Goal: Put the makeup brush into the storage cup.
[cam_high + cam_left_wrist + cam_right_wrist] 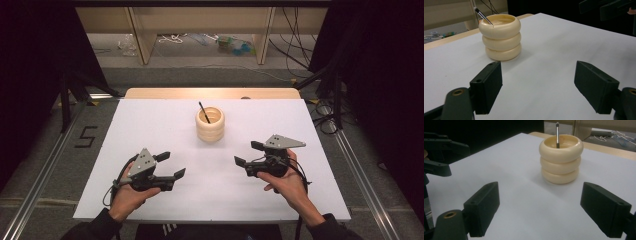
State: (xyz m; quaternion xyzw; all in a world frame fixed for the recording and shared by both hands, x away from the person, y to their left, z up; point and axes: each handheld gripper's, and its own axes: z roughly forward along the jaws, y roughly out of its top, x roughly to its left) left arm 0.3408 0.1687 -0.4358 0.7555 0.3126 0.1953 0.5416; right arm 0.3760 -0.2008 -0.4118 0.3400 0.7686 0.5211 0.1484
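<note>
Flanking ribbed cream holder [210, 125] w/ pen [204, 112]: both grippers, jaws wide, empty

Lab recording bay: black curtains [30, 60], aluminium floor rails [42, 165], loose cables [295, 45].

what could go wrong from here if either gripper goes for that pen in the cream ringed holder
1. The thin black pen leans against the rim of the cream three-ringed holder, with little sticking out; wide jaws could easily miss it or push it around.
2. The holder stands loose on the white table, so a knock might tip or slide it.
3. The left gripper and right gripper, both open, may collide if both reach in.
</note>
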